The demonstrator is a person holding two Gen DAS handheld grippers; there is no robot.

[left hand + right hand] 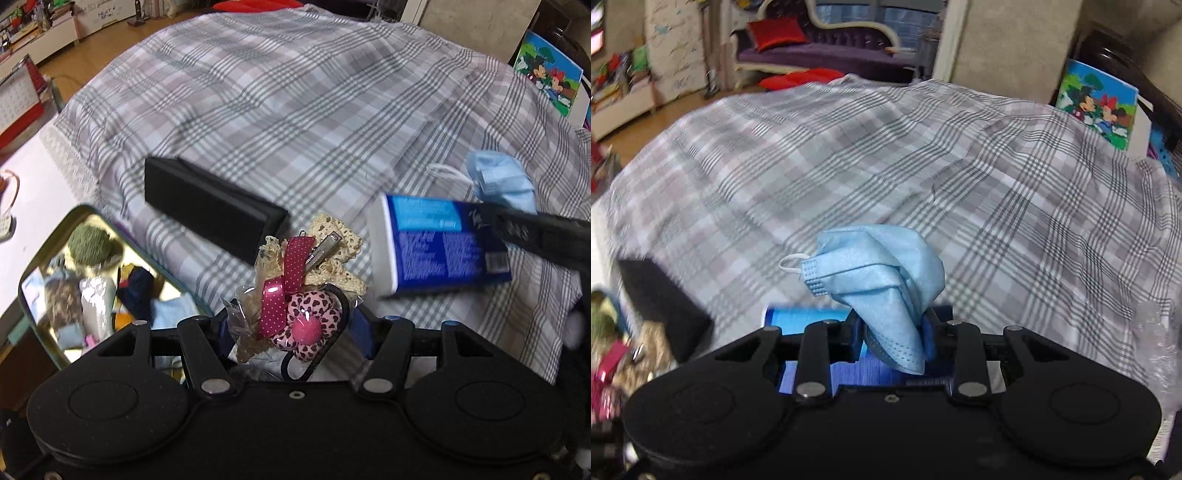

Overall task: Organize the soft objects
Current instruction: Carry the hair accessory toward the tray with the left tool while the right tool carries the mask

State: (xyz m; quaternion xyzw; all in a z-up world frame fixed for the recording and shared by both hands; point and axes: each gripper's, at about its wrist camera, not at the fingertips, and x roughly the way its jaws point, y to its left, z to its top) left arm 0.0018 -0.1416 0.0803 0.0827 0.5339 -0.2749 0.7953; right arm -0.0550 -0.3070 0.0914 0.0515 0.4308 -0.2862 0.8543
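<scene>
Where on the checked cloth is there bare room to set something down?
The checked cloth lies bare beyond the black rectangular case and the blue-and-white packet, up to its far edge. It is crowded near the gold tin, around the pink hair accessories.

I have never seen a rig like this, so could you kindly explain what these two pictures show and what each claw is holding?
A person holds a two-finger claw in each hand, and each picture comes from a fisheye camera looking along one claw's fingers. In the left view, the left claw grips a bundle of hair accessories, with a pink flower, ribbon and lace. In the right view, the right claw is shut on a blue face mask. Below lies a plaid cloth with a black case, a blue and white packet and an open tin of small items.
</scene>
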